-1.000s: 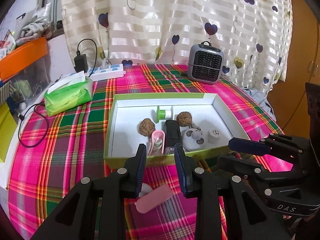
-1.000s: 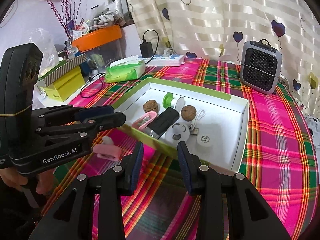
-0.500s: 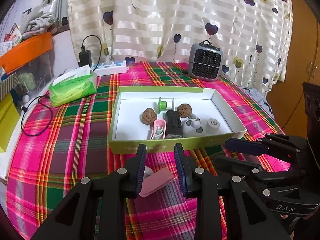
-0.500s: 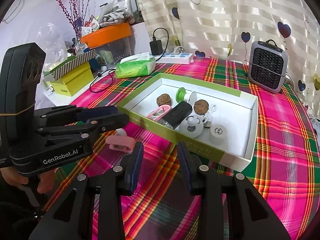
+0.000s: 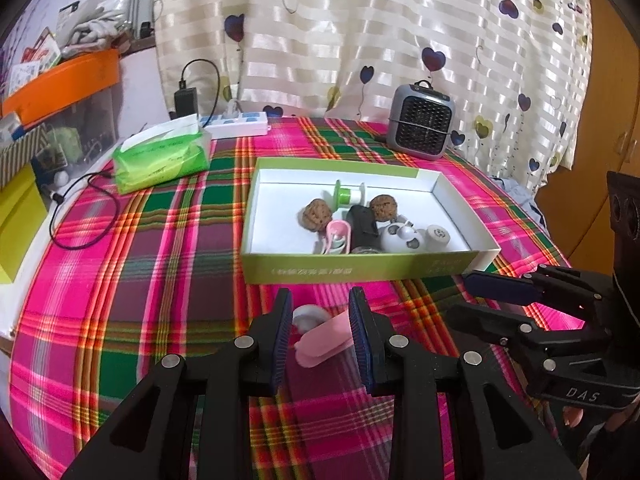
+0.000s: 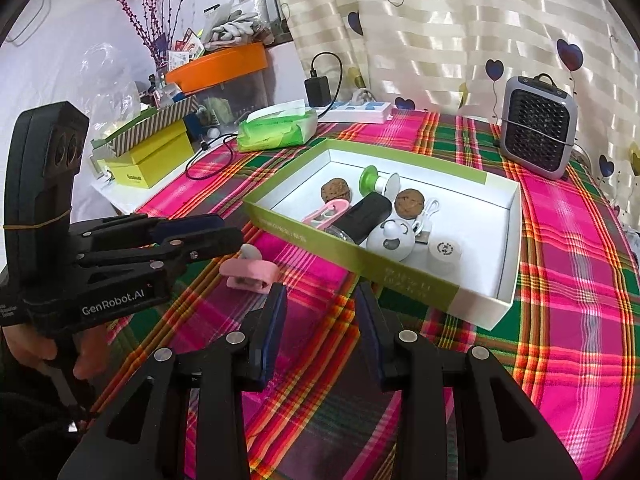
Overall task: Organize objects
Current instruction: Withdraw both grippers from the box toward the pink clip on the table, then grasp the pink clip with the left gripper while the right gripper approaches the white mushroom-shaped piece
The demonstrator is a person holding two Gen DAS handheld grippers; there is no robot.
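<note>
A green-sided white box [image 5: 360,270] [image 6: 508,264] sits on the plaid tablecloth. It holds two walnuts [image 5: 317,213], a green spool [image 5: 346,194], a black device [image 5: 362,226], a pink clip [image 5: 338,236], a white round toy [image 5: 402,239] and a white cap [image 5: 438,235]. A second pink clip [image 5: 324,344] [image 6: 250,274] lies on the cloth in front of the box. My left gripper [image 5: 320,334] is open, its fingers either side of this clip. My right gripper [image 6: 320,320] is open and empty, before the box's near side.
A green tissue pack [image 5: 160,158], a white power strip [image 5: 240,124] with a charger, and a grey heater [image 5: 422,126] stand behind the box. Yellow and orange boxes [image 6: 152,160] crowd the left side. A curtain hangs behind the table.
Both grippers have pulled back from the box, so it looks farther away. The pink clip stays between the left fingers. Both stay open.
</note>
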